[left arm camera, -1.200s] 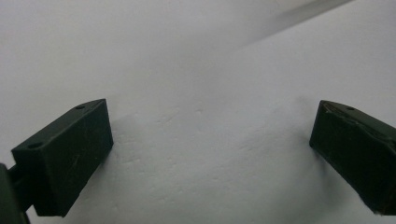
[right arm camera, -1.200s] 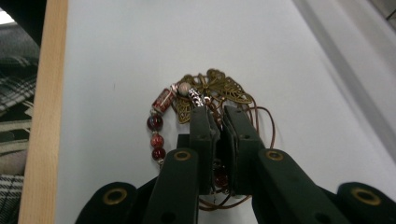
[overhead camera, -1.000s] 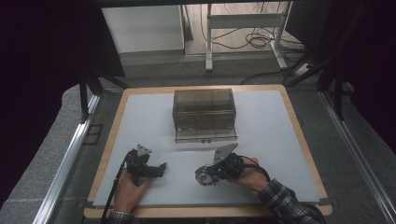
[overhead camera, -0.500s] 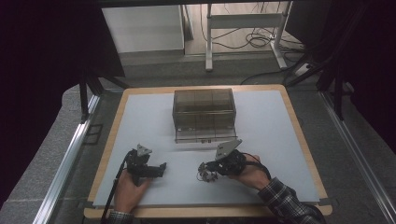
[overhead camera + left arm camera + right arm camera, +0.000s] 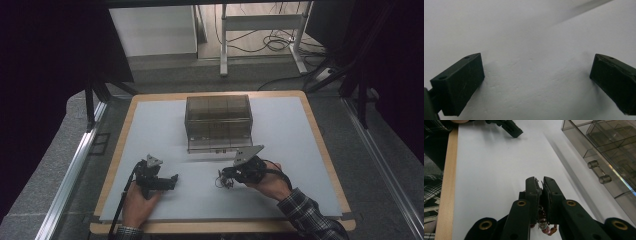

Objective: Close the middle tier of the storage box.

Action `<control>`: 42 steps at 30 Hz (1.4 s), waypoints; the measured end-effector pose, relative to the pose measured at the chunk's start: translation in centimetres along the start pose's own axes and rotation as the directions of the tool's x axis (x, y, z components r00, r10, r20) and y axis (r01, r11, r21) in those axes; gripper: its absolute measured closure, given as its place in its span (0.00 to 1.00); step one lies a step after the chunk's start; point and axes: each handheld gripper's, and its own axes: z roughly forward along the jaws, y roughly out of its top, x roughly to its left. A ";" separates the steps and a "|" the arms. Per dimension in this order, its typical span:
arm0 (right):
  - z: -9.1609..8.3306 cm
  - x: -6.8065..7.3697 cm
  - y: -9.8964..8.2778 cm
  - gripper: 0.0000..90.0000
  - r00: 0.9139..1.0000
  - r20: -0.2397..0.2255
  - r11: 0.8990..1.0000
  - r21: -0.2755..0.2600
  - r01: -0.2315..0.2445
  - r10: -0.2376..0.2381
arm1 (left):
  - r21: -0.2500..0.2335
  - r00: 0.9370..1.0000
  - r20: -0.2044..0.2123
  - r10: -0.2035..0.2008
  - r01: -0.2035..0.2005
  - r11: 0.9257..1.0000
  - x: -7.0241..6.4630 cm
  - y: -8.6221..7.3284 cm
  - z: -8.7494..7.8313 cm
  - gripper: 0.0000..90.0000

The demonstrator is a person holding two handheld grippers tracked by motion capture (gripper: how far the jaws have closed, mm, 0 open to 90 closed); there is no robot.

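High view: a person seated at a white-topped table [image 5: 165,125] works two hand-held grippers near its front edge. The right gripper [image 5: 223,179] has its jaws pressed together, pinching a small tangle of thin wire with reddish-brown beads [image 5: 223,183]; the bundle hangs at the jaw tips, just above the tabletop. In the right gripper view, the same wire cluster [image 5: 544,225] shows squeezed between the two black pads and spilling out beneath them. Beyond and to the right of those tips stands a smoky clear plastic drawer cabinet [image 5: 604,142], a barrel-shaped handle [image 5: 599,171] jutting from its front; in the high view the cabinet [image 5: 218,122] sits just behind the right gripper, not touching it. The left gripper [image 5: 173,181], well apart from the right one and pointing toward it, rests low over the bare surface. In the left gripper view its jaws are spread wide with nothing between them but the white tabletop.
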 end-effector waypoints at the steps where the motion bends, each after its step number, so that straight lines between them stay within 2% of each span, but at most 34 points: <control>1: 0.0 0.0 0.0 0.91 1.000 0.001 1.000 -0.002 0.001 -0.001 | 0.000 1.000 0.000 0.000 0.000 1.000 0.0 0.0 0.0 0.00; 20: -1.0 -0.6 0.8 0.91 0.999 0.045 0.999 -0.031 -0.018 0.019 | -0.004 1.000 0.000 -0.005 0.005 1.000 0.0 0.0 0.0 0.00; 42: -2.2 -1.4 1.5 0.91 0.997 0.073 0.997 -0.068 -0.031 0.036 | -0.004 1.000 0.000 -0.005 0.005 1.000 0.0 0.0 0.0 0.00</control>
